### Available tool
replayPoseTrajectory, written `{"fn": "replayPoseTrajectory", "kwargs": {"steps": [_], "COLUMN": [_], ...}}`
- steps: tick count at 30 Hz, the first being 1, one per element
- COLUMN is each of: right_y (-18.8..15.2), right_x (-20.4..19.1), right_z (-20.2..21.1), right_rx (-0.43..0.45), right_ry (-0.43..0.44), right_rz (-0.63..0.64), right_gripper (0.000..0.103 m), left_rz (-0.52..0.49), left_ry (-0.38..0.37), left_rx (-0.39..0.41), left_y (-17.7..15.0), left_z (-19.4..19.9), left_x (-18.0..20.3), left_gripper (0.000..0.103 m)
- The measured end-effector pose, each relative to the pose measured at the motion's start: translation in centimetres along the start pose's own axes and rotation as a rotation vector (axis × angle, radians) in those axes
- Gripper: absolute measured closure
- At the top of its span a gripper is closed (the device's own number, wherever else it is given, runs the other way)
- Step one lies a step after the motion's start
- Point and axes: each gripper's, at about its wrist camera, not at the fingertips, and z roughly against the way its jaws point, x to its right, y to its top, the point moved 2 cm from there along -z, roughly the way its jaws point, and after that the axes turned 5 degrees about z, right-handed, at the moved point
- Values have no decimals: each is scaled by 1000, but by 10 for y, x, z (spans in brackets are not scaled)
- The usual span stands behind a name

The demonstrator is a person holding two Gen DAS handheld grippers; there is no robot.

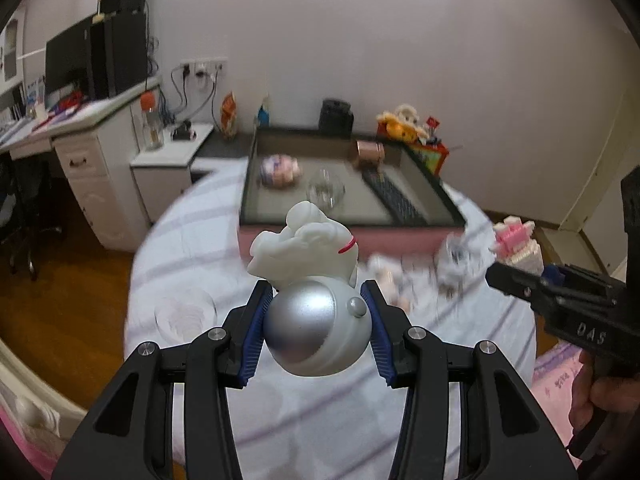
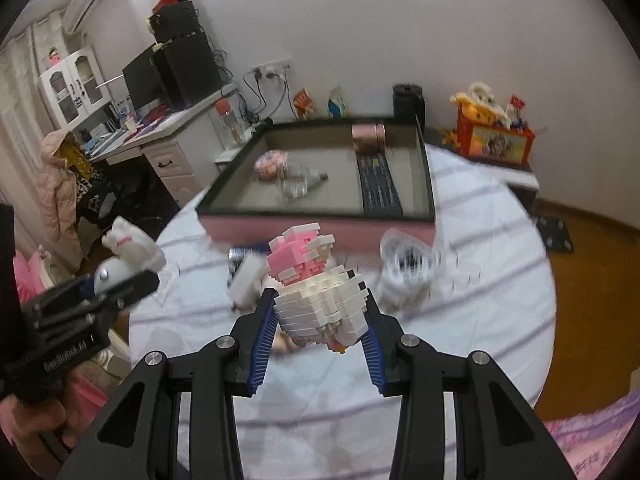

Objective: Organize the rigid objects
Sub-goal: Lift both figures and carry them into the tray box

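My left gripper (image 1: 317,300) is shut on a white figurine with a silver ball base (image 1: 316,328) and holds it above the round table (image 1: 280,400); the figurine also shows in the right wrist view (image 2: 124,252). My right gripper (image 2: 320,300) is shut on a pink and white brick figure (image 2: 316,288), also held above the table; the figure shows in the left wrist view (image 1: 516,244). A dark-rimmed pink box (image 2: 320,224) stands at the table's far side and holds a copper cup (image 2: 369,138), a glass jar (image 2: 298,184), a pink ball (image 2: 270,164) and a dark keyboard-like item (image 2: 378,188).
Blurred small items (image 2: 404,272) lie on the striped cloth in front of the box. A clear dish (image 1: 184,312) sits at the table's left edge. A white desk with monitors (image 1: 92,64) stands at left. A toy-filled orange box (image 2: 494,132) stands at back right.
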Motion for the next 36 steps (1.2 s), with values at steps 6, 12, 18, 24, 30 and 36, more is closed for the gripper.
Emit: {"fn": "replayPoseTrajectory", "kwargs": {"steps": [6,12,18,24,30,36], "right_y": [57,110,131,130,132,142], "right_x": [0,8,19,29,37,46], "right_z": [-6,-39,-95,-150,-187,-212], "right_rx": [48,44,-31,-118,-178,-216], "right_ry": [-12,-10,-17,-14,-23,-28], "right_rz": [50,68,72,74,68,54], "right_gripper": [63,62,62,62,62,62], "left_rz": [-20,-43,-77,-99,-90,-102], "left_ry": [4,0,5,8,18,42], "left_rx": [43,22,-73,-183,-281,-310], "left_y": [62,120,163,171,163,156], "left_z": [-17,-66,-147,-221,-273,-290], "left_x": [-2,0,4,11,8,6], "left_gripper": [57,57,57,57,57,56]}}
